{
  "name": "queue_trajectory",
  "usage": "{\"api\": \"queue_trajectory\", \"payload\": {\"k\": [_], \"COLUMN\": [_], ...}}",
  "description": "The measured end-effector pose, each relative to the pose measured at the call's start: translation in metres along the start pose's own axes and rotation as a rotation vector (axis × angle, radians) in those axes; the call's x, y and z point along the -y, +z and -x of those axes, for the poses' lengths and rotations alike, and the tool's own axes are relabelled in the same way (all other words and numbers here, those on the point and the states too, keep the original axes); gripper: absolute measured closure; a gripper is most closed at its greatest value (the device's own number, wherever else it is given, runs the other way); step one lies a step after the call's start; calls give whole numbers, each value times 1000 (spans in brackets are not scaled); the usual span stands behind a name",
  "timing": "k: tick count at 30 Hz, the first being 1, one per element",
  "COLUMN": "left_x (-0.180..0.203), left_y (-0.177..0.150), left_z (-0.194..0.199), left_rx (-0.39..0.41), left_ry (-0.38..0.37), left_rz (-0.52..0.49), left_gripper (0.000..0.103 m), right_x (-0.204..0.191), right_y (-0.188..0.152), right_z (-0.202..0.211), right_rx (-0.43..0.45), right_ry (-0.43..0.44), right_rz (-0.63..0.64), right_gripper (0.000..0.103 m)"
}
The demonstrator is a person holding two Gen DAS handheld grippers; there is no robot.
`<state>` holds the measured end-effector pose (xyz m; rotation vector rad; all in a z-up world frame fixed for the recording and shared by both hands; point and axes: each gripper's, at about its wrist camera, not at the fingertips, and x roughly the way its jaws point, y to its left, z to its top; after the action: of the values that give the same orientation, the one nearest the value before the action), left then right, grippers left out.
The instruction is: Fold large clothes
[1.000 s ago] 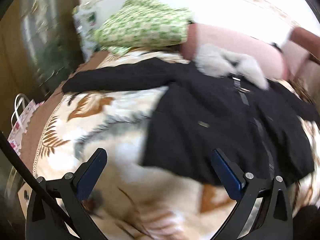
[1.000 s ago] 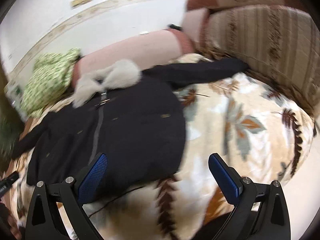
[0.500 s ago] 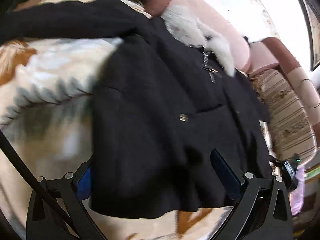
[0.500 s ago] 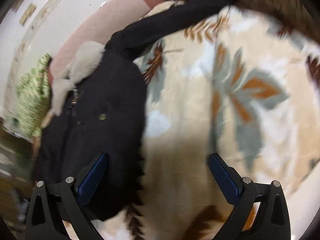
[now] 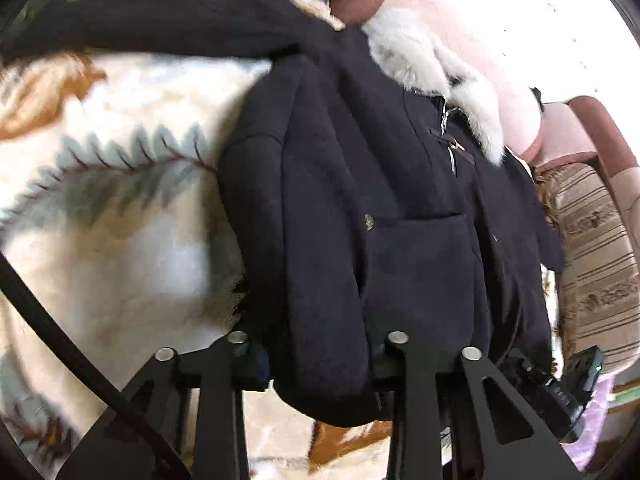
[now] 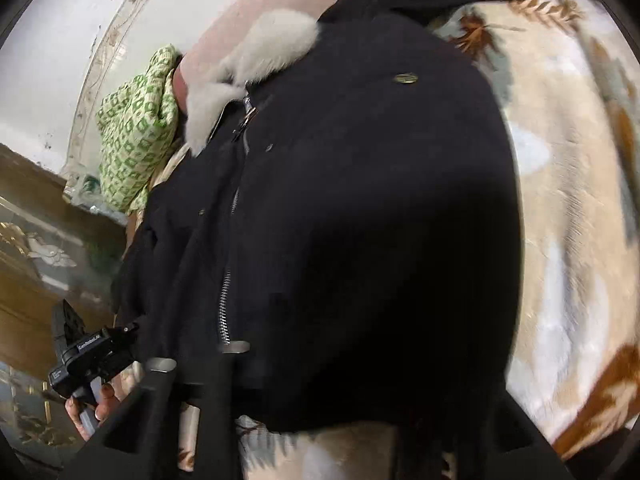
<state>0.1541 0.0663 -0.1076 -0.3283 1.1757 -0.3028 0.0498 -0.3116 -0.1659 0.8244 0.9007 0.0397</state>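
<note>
Black wool coat (image 5: 400, 208) with a pale fur collar (image 5: 436, 68), hem nearest, lying on the leaf-print fleece blanket (image 5: 120, 184).

Left gripper (image 5: 320, 364) and right gripper (image 6: 280, 380) are closing on bunched hem; a shallow bite could let thick cloth slip. A second ago both stood wide, farther back.
</note>
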Motion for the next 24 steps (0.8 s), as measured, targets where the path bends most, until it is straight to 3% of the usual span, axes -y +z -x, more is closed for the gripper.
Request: {"api": "queue_trajectory", "payload": {"k": [3,6,8,12,15,17,21,23,24], "left_x": [19,21,17,11,5,4,-3,-11,-19], "left_y": [-7,-17,-26,-45,-56,-59,-63,-60,-56], "left_z": [35,56,60,41,32,42,75,91,99], "left_rx": [81,106,99,85,112,141,239,294,322], "left_ry": [56,63,63,120,177,189,244,298,317], "left_rz": [-57,-73,-69,-84,-106,-121,-160,-174,-167], "left_gripper": [83,86,86,82,70,56,48,28,26], "right_x": [-8,-16,-20,-9,13,21,20,16,12], "right_y": [5,2,-6,-22,-33,-40,-50,-47,-45], "right_z": [26,51,70,87,81,81,110,125,131], "right_rx": [43,70,88,88,43,32,108,162,179], "right_ry": [7,34,76,57,3,-35,-137,-202,-210], "right_rz": [58,100,134,157,140,131,184,215,222], "right_gripper": [86,90,93,94,93,91,75,71,68]}}
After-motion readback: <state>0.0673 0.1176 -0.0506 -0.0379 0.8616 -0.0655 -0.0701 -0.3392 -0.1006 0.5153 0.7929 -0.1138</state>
